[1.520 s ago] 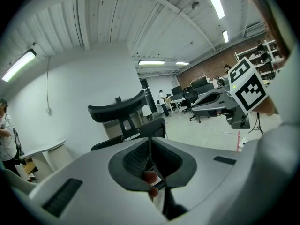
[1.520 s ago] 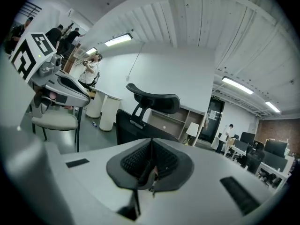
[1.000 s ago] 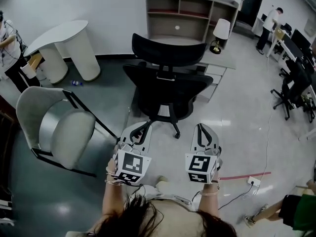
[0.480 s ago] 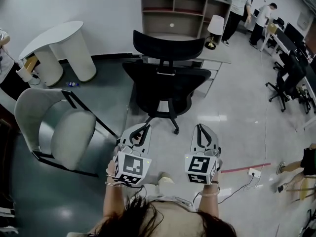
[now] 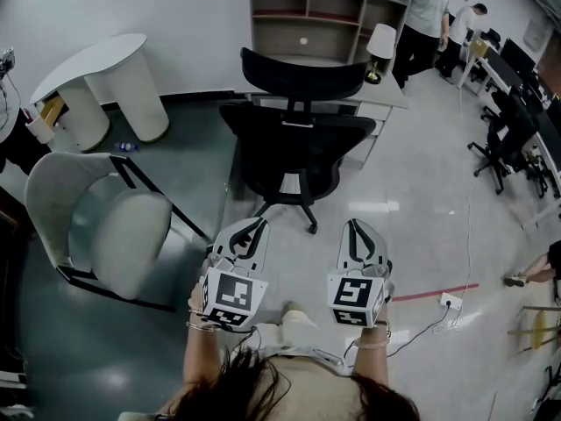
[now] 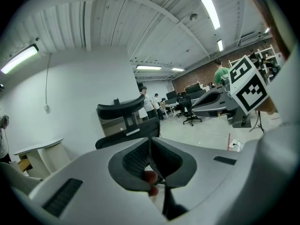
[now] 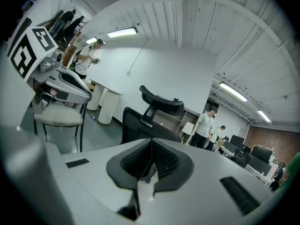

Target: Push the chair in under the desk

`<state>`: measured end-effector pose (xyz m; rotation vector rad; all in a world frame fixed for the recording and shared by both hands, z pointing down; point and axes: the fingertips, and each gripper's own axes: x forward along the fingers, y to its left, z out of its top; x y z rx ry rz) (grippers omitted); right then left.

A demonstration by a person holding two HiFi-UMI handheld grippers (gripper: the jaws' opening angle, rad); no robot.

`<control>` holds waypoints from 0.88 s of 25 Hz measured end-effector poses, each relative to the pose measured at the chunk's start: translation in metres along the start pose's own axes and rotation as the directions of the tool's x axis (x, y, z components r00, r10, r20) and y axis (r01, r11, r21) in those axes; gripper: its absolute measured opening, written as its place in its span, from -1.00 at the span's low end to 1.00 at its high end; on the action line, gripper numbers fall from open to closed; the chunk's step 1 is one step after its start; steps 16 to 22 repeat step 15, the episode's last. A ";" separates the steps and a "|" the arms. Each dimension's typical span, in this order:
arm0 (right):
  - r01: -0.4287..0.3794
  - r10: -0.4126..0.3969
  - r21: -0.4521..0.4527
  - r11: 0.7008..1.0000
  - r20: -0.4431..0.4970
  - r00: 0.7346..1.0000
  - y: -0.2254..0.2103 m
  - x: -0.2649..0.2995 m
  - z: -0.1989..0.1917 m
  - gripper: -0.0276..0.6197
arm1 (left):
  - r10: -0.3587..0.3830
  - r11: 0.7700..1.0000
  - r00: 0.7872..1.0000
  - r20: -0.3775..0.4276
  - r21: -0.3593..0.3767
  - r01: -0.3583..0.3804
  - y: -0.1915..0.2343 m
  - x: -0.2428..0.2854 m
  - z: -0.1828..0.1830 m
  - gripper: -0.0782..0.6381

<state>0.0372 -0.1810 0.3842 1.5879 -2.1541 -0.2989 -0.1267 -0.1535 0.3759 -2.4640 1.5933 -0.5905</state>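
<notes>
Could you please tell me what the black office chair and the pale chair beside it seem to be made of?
The black office chair looks like matte mesh or fabric on a dull plastic frame; the weave is too small to confirm. The pale chair has a smooth, padded-looking seat and shell, perhaps leatherette, on thin black legs, probably painted metal.

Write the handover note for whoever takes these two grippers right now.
Left gripper: jaws shut, empty, short of the chair.
Right gripper: jaws shut, empty, also short of it.
Black office chair: stands in front of the desk, its back toward you, its wheeled base out on the open floor.
Done: nothing yet; neither gripper touches the chair.
Left: bring both grippers to the backrest and push the chair in under the desk. The grey chair stands close on the left, so keep clear of it.
</notes>
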 end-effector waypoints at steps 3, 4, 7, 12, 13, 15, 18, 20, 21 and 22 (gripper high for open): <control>-0.003 0.003 -0.006 1.000 0.004 1.000 0.002 0.001 0.005 -0.82 | 0.002 1.000 1.000 0.004 0.002 -0.002 0.004 0.000 0.001 -0.71; -0.004 0.004 -0.008 1.000 0.004 1.000 0.002 0.002 0.006 -0.82 | 0.002 1.000 1.000 0.006 0.003 -0.002 0.006 0.000 0.002 -0.71; -0.006 0.006 -0.011 1.000 0.004 1.000 0.002 0.003 0.009 -0.83 | 0.002 1.000 1.000 0.009 -0.002 -0.002 0.010 0.001 0.004 -0.71; -0.013 0.013 -0.015 1.000 0.012 1.000 0.001 0.010 0.012 -0.82 | -0.004 1.000 1.000 0.015 -0.022 0.005 0.015 0.008 0.003 -0.71; -0.014 0.014 -0.016 1.000 0.014 1.000 0.001 0.011 0.013 -0.82 | -0.005 1.000 1.000 0.022 -0.028 0.006 0.016 0.010 0.004 -0.71; -0.015 0.015 -0.018 1.000 0.019 1.000 -0.001 0.014 0.014 -0.83 | -0.007 0.999 0.999 0.040 -0.043 0.009 0.017 0.014 0.007 -0.71; -0.015 0.015 -0.018 1.000 0.019 1.000 -0.001 0.014 0.014 -0.83 | -0.007 0.999 0.999 0.040 -0.043 0.009 0.017 0.014 0.007 -0.71; -0.015 0.015 -0.018 1.000 0.019 1.000 -0.001 0.014 0.014 -0.83 | -0.007 0.999 0.999 0.040 -0.043 0.009 0.017 0.014 0.007 -0.71; -0.015 0.015 -0.018 1.000 0.019 1.000 -0.001 0.014 0.014 -0.83 | -0.007 0.999 0.999 0.040 -0.043 0.009 0.017 0.014 0.007 -0.71; -0.015 0.015 -0.018 1.000 0.019 1.000 -0.001 0.014 0.014 -0.83 | -0.007 0.999 0.999 0.040 -0.043 0.009 0.017 0.014 0.007 -0.71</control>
